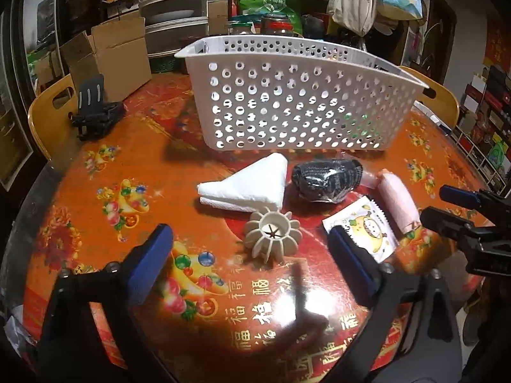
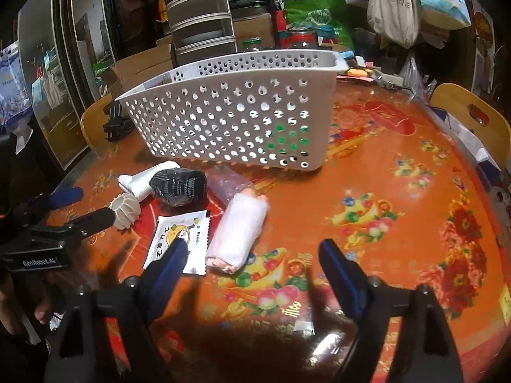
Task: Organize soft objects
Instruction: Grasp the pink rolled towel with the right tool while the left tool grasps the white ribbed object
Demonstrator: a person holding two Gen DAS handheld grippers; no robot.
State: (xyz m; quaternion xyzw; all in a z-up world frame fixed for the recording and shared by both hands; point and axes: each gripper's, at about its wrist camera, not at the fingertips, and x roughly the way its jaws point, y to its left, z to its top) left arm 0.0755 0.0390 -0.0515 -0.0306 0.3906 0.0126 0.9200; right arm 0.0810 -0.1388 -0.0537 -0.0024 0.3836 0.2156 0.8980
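A white perforated basket (image 1: 297, 108) (image 2: 230, 121) stands on the red-orange table (image 1: 127, 146). In front of it lie a folded white cloth (image 1: 249, 185) (image 2: 137, 180), a black mesh bundle in plastic (image 1: 325, 178) (image 2: 179, 186), a rolled pink towel (image 1: 397, 201) (image 2: 239, 233), a cartoon packet (image 1: 367, 226) (image 2: 188, 226) and a beige ribbed ring (image 1: 271, 234) (image 2: 127, 209). My left gripper (image 1: 249, 237) (image 2: 94, 204) hovers open just short of the ring. My right gripper (image 2: 254, 245) (image 1: 436, 204) is open beside the pink roll, holding nothing.
A cardboard box (image 1: 111, 54) and a black stand (image 1: 95, 108) sit at the table's back left. Wooden chairs (image 1: 48, 118) (image 2: 469, 118) flank the table. Stacked containers (image 1: 172, 9), jars and hanging bags crowd behind the basket. A clear plastic wrapper (image 2: 226, 182) lies near the pink roll.
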